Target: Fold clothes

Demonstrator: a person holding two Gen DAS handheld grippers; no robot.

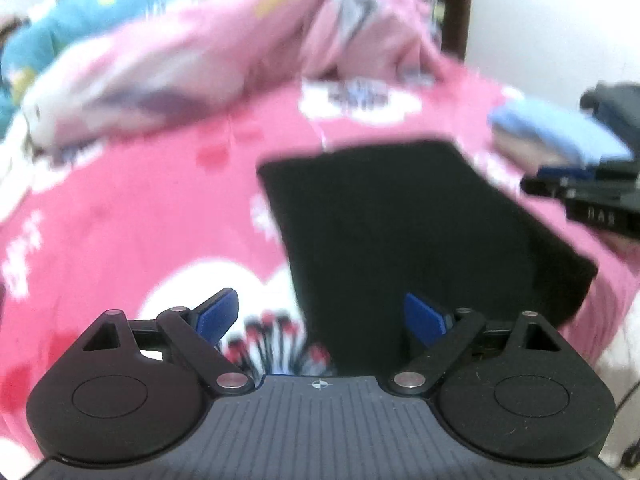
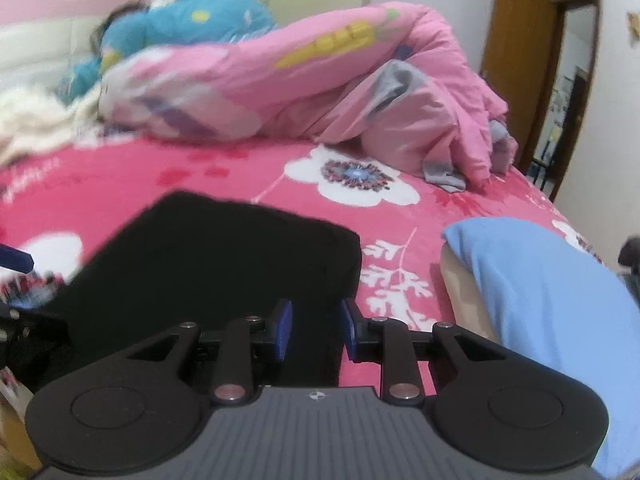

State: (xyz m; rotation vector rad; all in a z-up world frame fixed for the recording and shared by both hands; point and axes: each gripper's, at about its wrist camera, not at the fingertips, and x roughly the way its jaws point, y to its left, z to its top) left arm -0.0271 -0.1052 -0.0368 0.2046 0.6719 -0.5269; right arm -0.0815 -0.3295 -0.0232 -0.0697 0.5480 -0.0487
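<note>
A black garment (image 1: 400, 220) lies folded flat in a rough rectangle on the pink flowered bedsheet (image 1: 140, 208). My left gripper (image 1: 320, 304) hovers over its near left edge, open wide with nothing between its fingers. In the right wrist view the black garment (image 2: 224, 248) fills the middle. My right gripper (image 2: 316, 316) is low over its near right part, jaws a little apart, and the pads press on nothing. The right gripper (image 1: 592, 200) also shows at the right edge of the left wrist view. A blue fingertip (image 2: 16, 260) of the left gripper shows at the far left.
A folded light-blue garment (image 2: 540, 288) lies on a pale one at the bed's right side, next to the black one. A bunched pink duvet (image 2: 320, 80) and a blue plush heap (image 2: 192, 16) lie along the far side. A brown door (image 2: 520, 60) stands open at the right.
</note>
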